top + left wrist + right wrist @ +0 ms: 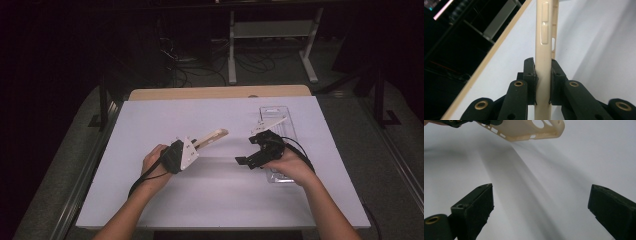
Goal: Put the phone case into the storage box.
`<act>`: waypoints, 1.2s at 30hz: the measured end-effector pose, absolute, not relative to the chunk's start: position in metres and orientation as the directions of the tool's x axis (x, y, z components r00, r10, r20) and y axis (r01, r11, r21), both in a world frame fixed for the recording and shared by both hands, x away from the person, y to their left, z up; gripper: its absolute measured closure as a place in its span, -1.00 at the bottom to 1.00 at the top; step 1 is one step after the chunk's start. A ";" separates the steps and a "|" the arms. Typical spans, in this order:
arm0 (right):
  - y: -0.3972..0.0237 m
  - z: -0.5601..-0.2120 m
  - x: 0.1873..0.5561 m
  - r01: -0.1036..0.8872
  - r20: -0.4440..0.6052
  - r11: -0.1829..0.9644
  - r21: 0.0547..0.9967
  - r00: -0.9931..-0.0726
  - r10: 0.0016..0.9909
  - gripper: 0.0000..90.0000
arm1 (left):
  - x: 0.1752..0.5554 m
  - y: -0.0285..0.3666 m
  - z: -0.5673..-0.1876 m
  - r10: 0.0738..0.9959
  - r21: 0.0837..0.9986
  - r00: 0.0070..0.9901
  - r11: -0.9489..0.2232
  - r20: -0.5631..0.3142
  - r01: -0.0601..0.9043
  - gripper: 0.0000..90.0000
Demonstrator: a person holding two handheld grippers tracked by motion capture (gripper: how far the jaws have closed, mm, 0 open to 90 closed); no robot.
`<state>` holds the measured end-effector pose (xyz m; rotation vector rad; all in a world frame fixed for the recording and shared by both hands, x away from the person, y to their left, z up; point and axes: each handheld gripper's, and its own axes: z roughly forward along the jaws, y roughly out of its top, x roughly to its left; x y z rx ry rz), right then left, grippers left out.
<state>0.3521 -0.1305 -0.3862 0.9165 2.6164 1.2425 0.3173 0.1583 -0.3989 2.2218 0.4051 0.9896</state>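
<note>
Your left gripper (543,82) pinches the cream phone case (545,37) edge-on, lifted above the white table (165,200). Your right gripper (540,207) has its jaws spread, empty. Keep the case level and bring them squarely around its free end.

A bench (165,200) with a white top and a pale wooden strip along its far edge carries 1 clear plastic tray (286,125), lying flat near the right edge.

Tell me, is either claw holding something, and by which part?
The left gripper clamps a cream phone case across its thin side edge. The right gripper holds nothing.
</note>
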 end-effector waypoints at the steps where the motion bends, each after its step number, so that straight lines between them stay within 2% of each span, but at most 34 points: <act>1: -0.131 -0.386 0.352 0.477 0.158 0.484 0.734 -0.812 0.562 -0.87 | 0.319 0.159 -0.398 0.527 0.692 0.672 -0.721 0.521 0.029 0.76; 16: -0.131 -0.385 0.353 0.477 0.161 0.474 0.740 -0.810 0.565 -0.87 | 0.332 0.176 -0.387 0.680 0.827 0.695 -0.515 0.234 0.224 0.76; 25: -0.133 -0.385 0.355 0.503 0.189 0.456 0.734 -0.797 0.574 -0.89 | 0.335 0.180 -0.387 0.717 0.852 0.676 -0.453 0.174 0.262 0.76; 29: -0.132 -0.384 0.355 0.509 0.206 0.453 0.732 -0.799 0.565 -0.99 | 0.335 0.181 -0.386 0.713 0.846 0.676 -0.466 0.186 0.259 0.76; 36: -0.127 -0.380 0.356 0.523 0.218 0.455 0.720 -0.794 0.567 -1.00 | 0.335 0.178 -0.387 0.730 0.847 0.659 -0.456 0.181 0.273 0.76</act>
